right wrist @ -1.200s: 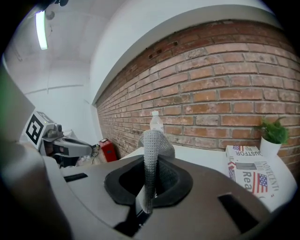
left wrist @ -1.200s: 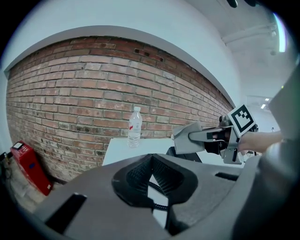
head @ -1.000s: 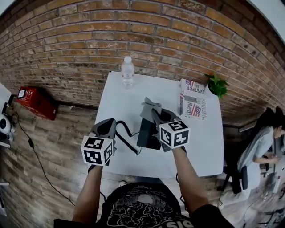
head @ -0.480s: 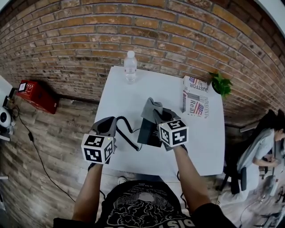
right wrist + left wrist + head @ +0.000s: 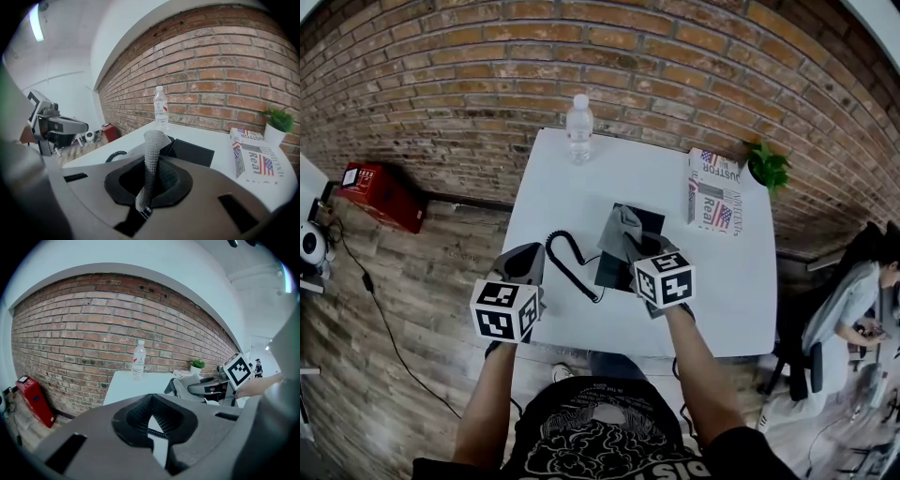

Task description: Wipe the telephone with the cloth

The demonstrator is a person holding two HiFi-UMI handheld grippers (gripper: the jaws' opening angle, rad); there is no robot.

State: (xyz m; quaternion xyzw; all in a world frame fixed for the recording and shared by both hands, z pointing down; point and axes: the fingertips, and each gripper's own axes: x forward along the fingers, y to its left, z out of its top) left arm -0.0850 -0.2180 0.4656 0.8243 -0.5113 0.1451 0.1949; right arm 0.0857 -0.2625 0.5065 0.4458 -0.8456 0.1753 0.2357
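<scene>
Snagging of the black coiled cord (image 5: pixel 572 267) by the left claw (image 5: pixel 151 401), clenched and apparently empty, may drag the flat black telephone (image 5: pixel 645 221) across the white desk (image 5: pixel 572 187). The grey knitted cloth (image 5: pixel 151 150) is clamped in the right claw (image 5: pixel 149 180), above the telephone. Counted: one telephone, one cloth, one cord, two claws.
</scene>
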